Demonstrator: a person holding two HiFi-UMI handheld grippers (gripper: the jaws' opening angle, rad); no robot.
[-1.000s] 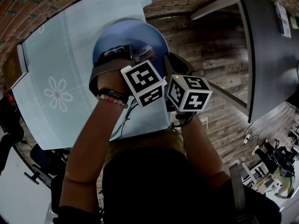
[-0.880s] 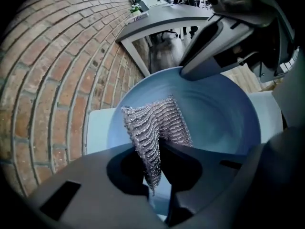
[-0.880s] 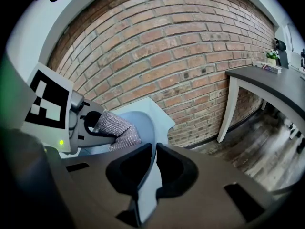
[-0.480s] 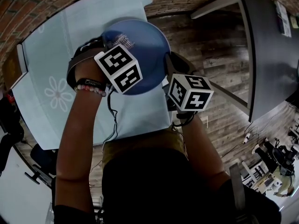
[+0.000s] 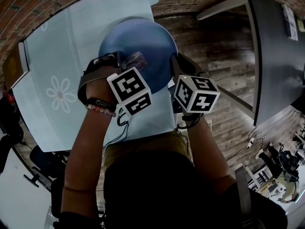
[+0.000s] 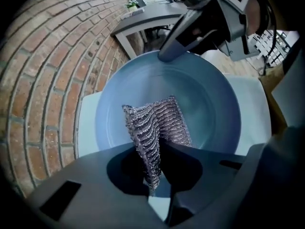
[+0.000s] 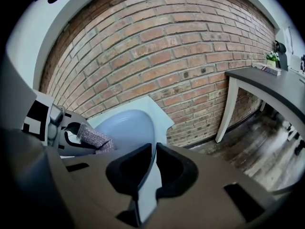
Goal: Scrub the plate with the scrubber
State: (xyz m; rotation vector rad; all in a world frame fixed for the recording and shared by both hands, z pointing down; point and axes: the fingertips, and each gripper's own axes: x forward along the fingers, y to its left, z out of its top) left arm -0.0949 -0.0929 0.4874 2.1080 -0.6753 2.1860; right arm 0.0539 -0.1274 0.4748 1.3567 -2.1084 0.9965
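A blue plate (image 5: 143, 39) lies on the pale blue table at its right edge. In the left gripper view the plate (image 6: 200, 94) fills the middle. My left gripper (image 5: 128, 61) is shut on a silvery mesh scrubber (image 6: 155, 128), which rests on the plate's inner face. The scrubber (image 5: 137, 60) shows near the plate's near side in the head view. My right gripper (image 5: 172, 66) is shut on the plate's right rim (image 7: 143, 128); the rim runs between its jaws. From the right gripper view the left gripper with the scrubber (image 7: 95, 137) sits at the left.
The pale blue tablecloth (image 5: 57, 80) with a white flower print covers the table. A brick wall (image 7: 167, 46) stands behind it. A dark grey table (image 5: 271, 46) stands to the right over a wooden floor (image 5: 224, 66).
My left gripper with the scrubber has swept across the plate, to the upper left and then back down toward the middle near side. The right gripper has stayed on the rim.
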